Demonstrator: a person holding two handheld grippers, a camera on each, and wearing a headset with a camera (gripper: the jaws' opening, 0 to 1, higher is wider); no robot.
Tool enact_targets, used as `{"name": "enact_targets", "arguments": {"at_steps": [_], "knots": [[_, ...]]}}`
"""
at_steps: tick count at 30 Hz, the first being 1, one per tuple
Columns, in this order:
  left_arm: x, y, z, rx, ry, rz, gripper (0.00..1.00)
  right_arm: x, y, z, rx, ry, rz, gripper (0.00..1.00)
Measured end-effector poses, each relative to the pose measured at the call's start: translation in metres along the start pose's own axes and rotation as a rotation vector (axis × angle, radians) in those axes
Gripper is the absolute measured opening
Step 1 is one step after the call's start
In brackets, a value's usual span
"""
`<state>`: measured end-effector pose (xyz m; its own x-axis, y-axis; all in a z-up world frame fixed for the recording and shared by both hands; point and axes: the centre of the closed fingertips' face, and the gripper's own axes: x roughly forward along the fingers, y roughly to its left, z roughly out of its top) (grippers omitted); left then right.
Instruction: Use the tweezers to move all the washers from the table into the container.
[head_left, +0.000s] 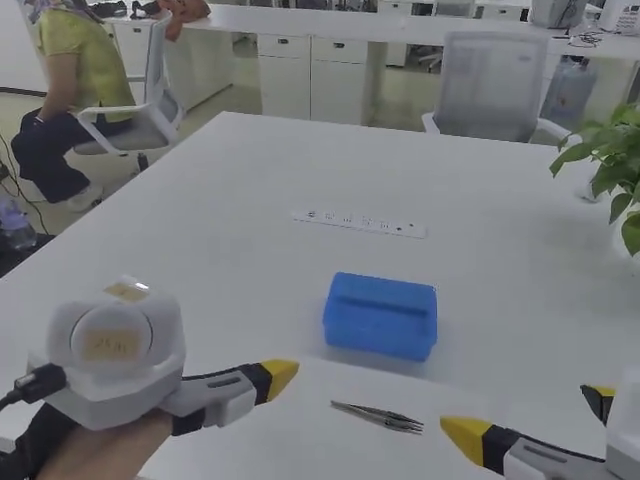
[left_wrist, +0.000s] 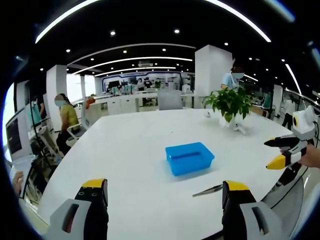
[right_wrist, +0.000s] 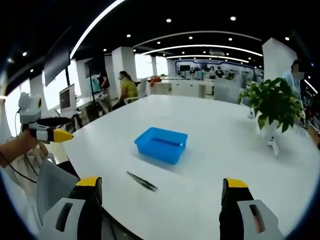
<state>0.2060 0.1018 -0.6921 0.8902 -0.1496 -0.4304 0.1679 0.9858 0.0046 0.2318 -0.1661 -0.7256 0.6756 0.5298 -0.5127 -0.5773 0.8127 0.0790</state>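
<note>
The left gripper (left_wrist: 165, 185) holds its yellow-tipped jaws wide apart over the white counter (left_wrist: 140, 145). Beyond them sits the blue container (left_wrist: 190, 157), with the tweezers (left_wrist: 207, 190) lying nearer, by the right-hand jaw. The right gripper (left_wrist: 272, 152) shows at the right edge, jaws parted

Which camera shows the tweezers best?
The head view: the tweezers lie whole and nearest, on the table before the blue container. The right gripper view shows them smaller; the left gripper view likewise, one end by a jaw.
</note>
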Motion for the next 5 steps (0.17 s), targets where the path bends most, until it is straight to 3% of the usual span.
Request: {"name": "enact_targets", "arguments": {"at_steps": [5], "knots": [[0.0001, 0.0016, -0.0044, 0.002, 0.010, -0.006, 0.98, 0.0007, 0.0006, -0.0034, 0.000, 0.010, -0.008, 0.99]]}}
